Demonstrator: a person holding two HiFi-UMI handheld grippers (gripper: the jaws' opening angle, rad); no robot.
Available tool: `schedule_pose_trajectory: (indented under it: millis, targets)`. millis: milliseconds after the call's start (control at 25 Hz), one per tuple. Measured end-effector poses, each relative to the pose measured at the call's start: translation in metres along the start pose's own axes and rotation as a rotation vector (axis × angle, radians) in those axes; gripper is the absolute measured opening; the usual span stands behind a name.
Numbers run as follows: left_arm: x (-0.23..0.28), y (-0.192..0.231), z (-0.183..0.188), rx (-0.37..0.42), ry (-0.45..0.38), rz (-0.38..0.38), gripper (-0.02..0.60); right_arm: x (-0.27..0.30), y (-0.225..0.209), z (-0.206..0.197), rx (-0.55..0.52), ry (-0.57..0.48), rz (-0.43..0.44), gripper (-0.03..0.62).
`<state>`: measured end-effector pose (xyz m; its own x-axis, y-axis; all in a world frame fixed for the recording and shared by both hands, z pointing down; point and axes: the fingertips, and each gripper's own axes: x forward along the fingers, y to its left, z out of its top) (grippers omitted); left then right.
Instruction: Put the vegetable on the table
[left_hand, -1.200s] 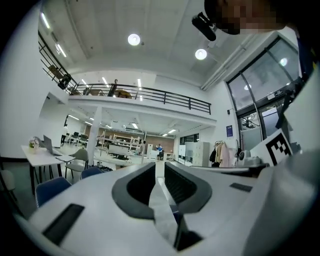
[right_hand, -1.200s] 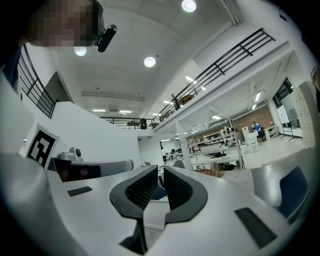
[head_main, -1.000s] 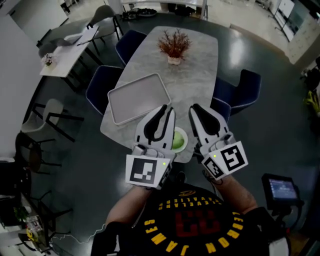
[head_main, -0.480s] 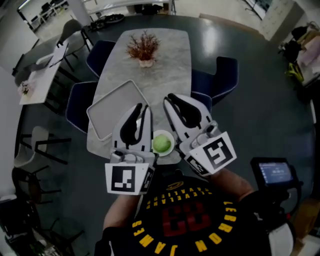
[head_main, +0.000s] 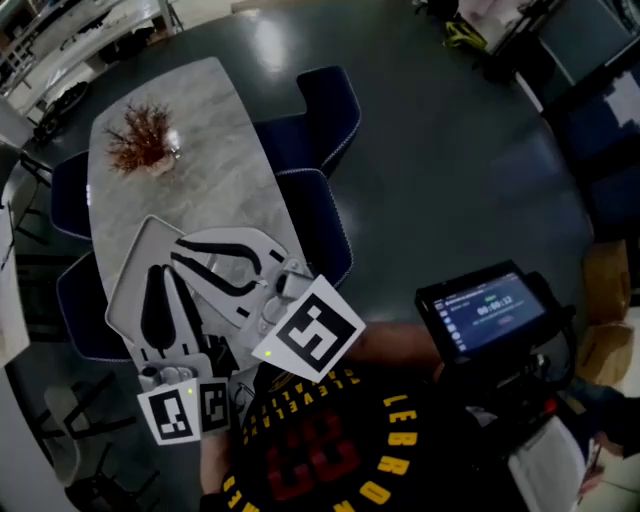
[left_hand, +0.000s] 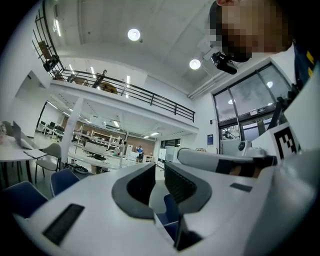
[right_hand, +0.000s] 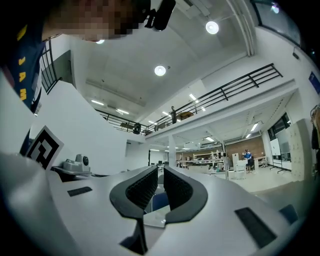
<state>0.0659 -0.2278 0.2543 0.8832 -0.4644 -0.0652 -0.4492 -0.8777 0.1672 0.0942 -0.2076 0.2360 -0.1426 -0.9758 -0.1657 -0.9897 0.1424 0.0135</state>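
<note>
No vegetable shows in any view now. In the head view the grey marble table (head_main: 190, 120) runs along the upper left, and both grippers hang over its near end. My left gripper (head_main: 155, 272) points up over a pale tray (head_main: 128, 275), jaws together with nothing between them. My right gripper (head_main: 180, 256) lies across the tray's near corner, also shut and empty. The left gripper view (left_hand: 159, 175) and the right gripper view (right_hand: 160, 181) both look out level across a large hall, each with only a thin slit between the jaws.
A dried red plant (head_main: 140, 145) in a small pot stands at the table's far end. Dark blue chairs (head_main: 322, 215) line the table's right side. A small lit screen (head_main: 490, 310) sits at the person's right. Dark floor surrounds the table.
The head view has swung right, so the table slid to the upper left. The green vegetable on its plate, seen between the grippers earlier, is out of sight. Both grippers now sit lower left.
</note>
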Motion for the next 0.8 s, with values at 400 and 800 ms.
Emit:
schedule_pose_trajectory:
  millis: [400,800]
  targets:
    - [0.029,0.031,0.003,-0.047,0.072,-0.106,0.057,0.033,-0.012,0.0,0.055,0.066,-0.118,0.043]
    - [0.052,0.032,-0.012,-0.09,0.081,-0.223,0.057,0.043,-0.032,-0.025,0.006,0.138,-0.193,0.043]
